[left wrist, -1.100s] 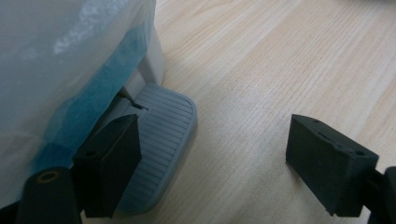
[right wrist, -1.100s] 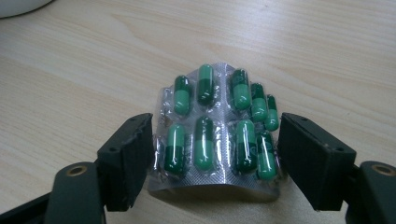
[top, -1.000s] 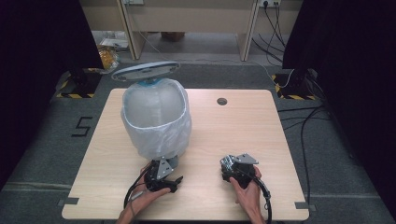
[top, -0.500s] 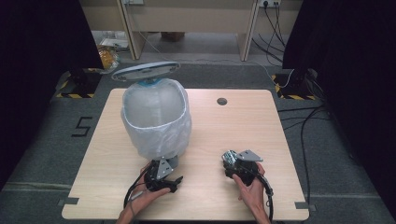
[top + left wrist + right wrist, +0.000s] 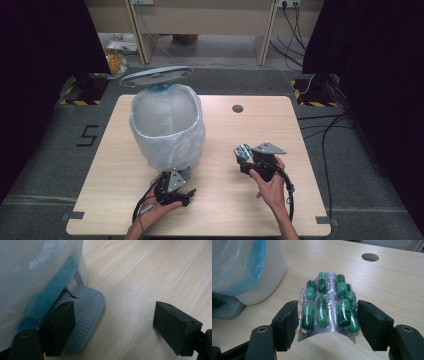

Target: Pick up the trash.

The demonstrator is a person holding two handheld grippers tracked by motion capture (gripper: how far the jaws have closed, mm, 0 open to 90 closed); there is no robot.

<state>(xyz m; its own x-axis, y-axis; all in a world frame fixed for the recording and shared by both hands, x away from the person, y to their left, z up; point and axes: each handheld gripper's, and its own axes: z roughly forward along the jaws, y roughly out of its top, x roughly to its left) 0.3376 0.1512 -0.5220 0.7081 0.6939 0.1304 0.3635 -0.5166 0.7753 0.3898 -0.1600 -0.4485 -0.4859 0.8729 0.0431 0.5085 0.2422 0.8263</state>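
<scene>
A white pedal bin [image 5: 167, 125] lined with a pale plastic bag [image 5: 30, 267] stands at the table's left middle. Its grey lid [image 5: 156, 76] is raised. My left gripper [image 5: 182, 184] lies low in front of the bin, open, with one jaw over the grey ribbed pedal [image 5: 87, 305] and the other over bare wood. My right gripper [image 5: 247, 157] is held above the table to the right of the bin. It is shut on a bowed blister pack of green capsules [image 5: 328, 305], which its pads squeeze by the two side edges.
A round cable hole [image 5: 238, 108] sits in the table's far middle. Cables trail over the dark floor at the right [image 5: 325, 125]. Desk legs stand beyond the table's far edge.
My right gripper has risen off the table with the blister pack and moved slightly away from the person. The left gripper, bin and lid have stayed put.
</scene>
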